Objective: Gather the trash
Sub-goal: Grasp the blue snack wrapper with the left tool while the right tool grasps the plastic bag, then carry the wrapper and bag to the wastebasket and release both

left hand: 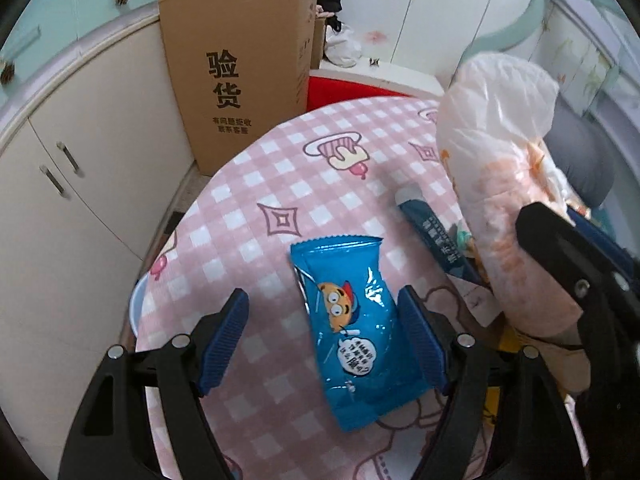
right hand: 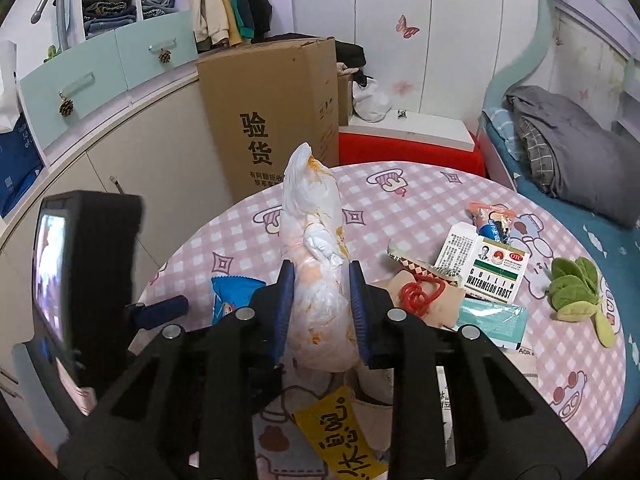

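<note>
A blue snack wrapper (left hand: 352,332) with a cartoon face lies flat on the round table's pink checked cloth (left hand: 260,200). My left gripper (left hand: 322,296) hangs just above it, open, with its blue pads on either side of the wrapper and not touching it. My right gripper (right hand: 320,268) is shut on a crumpled translucent plastic bag (right hand: 316,216) with orange print, and the bag stands upright between the pads. The same bag (left hand: 500,160) rises at the right of the left wrist view. The wrapper (right hand: 232,296) also shows left of the bag in the right wrist view.
A dark blue sachet (left hand: 432,232) lies beside the bag. Right of it are a medicine box (right hand: 496,276), a red cord (right hand: 424,294), a teal packet (right hand: 492,322), a green plush toy (right hand: 576,292) and a yellow note (right hand: 344,436). A tall cardboard box (left hand: 240,80) stands behind the table.
</note>
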Demonstrator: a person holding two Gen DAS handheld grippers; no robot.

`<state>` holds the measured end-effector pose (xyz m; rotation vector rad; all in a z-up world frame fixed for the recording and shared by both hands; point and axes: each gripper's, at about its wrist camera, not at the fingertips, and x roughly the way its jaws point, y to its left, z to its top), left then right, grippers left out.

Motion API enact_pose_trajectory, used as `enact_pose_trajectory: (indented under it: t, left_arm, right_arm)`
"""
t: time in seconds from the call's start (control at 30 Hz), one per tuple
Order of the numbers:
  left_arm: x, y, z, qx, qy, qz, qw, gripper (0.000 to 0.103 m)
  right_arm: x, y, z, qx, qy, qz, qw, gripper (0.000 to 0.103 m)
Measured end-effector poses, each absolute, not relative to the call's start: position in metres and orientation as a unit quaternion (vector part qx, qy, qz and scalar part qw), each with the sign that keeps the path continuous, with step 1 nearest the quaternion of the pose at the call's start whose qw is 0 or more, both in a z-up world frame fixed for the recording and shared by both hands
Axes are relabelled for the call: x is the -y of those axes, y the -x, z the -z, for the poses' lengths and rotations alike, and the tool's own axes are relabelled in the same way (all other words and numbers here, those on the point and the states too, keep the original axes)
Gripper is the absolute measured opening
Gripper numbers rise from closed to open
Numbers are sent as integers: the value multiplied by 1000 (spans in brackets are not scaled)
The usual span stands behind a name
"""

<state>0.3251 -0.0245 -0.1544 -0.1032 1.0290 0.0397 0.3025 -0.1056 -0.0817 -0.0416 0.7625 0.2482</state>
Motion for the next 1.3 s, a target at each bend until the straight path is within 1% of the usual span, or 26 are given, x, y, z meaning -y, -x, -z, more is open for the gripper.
enact_pose_trajectory:
  t: [0.07, 0.1, 0.13, 0.17, 0.2, 0.3, 0.33, 0.4, 0.47, 0.57, 0.7, 0.87, 1.0, 1.3]
  left_arm:
    - [30, -329, 156, -494, 26, -23, 869, 76]
    - [32, -330, 156, -493, 17, -23, 870, 74]
    - [30, -330, 155, -490, 14, -26, 871, 64]
    - [27, -327, 153, -486, 12, -32, 873, 49]
    - [24, -327, 152, -482, 14, -35, 875, 44]
    - [3, -325, 148, -479, 57, 0, 876, 36]
    - [-2, -324, 147, -477, 73, 10, 876, 32]
    - [-14, -321, 143, -467, 101, 26, 878, 15]
    - [-26, -317, 135, -451, 119, 34, 884, 13]
    - [-42, -311, 128, -437, 133, 43, 888, 12]
    - [-63, -301, 124, -424, 156, 54, 891, 11]
    - [-108, -283, 119, -400, 163, 28, 901, 11]
    - [-157, -272, 127, -394, 177, -4, 902, 11]
    - [-273, -265, 171, -408, 223, -94, 880, 11]
  right_arm:
    - [104, -303, 83, -373, 21, -120, 920, 27]
    - [104, -304, 83, -373, 22, -120, 920, 27]
    - [103, -304, 82, -373, 23, -119, 920, 27]
    - [102, -303, 82, -373, 25, -119, 920, 27]
    - [100, -303, 81, -372, 28, -118, 920, 27]
    - [95, -301, 79, -371, 33, -118, 921, 27]
    - [92, -301, 78, -370, 36, -117, 921, 27]
    - [88, -298, 75, -366, 39, -118, 922, 27]
    - [83, -297, 72, -362, 42, -120, 924, 27]
    - [71, -293, 65, -353, 49, -125, 926, 27]
    - [48, -288, 58, -346, 56, -142, 926, 27]
    - [1, -284, 60, -346, 67, -185, 917, 27]
    - [-46, -287, 75, -360, 68, -226, 903, 27]
    - [-161, -309, 127, -403, 74, -294, 864, 27]
